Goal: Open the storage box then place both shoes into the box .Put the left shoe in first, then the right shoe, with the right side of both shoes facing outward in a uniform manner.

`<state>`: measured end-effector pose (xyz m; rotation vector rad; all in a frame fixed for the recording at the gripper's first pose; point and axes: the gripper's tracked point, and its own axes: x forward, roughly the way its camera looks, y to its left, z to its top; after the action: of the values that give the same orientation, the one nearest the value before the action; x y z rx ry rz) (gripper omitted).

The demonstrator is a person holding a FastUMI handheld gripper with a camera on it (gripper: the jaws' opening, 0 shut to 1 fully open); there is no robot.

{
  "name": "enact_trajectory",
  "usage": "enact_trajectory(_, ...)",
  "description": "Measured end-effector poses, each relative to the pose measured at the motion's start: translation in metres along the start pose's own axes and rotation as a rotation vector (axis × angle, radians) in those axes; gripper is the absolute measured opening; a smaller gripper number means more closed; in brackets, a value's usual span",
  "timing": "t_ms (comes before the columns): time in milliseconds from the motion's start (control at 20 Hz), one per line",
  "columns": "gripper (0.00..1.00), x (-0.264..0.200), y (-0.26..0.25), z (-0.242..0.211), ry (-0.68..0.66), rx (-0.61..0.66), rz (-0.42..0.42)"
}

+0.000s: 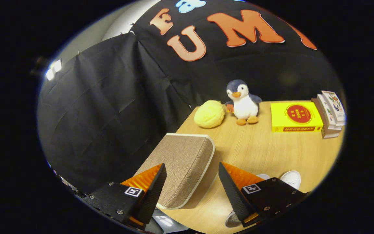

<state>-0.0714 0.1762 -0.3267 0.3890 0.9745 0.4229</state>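
Hand-held gripper (192, 182) spread wide, nothing in it, over the light wood table (255, 152).
Beige fabric storage box w/ white trim (182, 165), lid shut, sits btwn the fingers, closer to the left one; white shoes (291, 178) peek out behind the right finger.

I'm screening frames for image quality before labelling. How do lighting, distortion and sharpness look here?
Gripper view: strong fisheye bending, so the wooden table edge curves; even soft light, with a bright lamp glare beside the cloth wall; the storage box lid casts a soft shadow on the table; the penguin toy and yellow box are sharp; the open gripper is close, slightly soft.
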Motion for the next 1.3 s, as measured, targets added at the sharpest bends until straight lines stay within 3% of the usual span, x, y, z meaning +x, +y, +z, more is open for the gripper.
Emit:
enact_trajectory(350,0.95,0.044,-0.006,-0.044,0.139,0.110,0.072)
enact_trajectory(600,0.96,0.060,0.006,-0.057,0.195,0.271,0.198)
enact_trajectory(750,0.95,0.075,0.000,-0.064,0.219,0.309,0.184)
enact_trajectory(900,0.96,0.083,0.010,-0.078,0.287,0.401,0.238)
enact_trajectory(1100,0.95,0.081,0.015,-0.073,0.270,0.467,0.260)
enact_trajectory(1150,0.93,0.077,0.015,-0.069,0.260,0.475,0.273)
enact_trajectory(1300,0.74,0.057,0.028,-0.048,0.208,0.523,0.339)
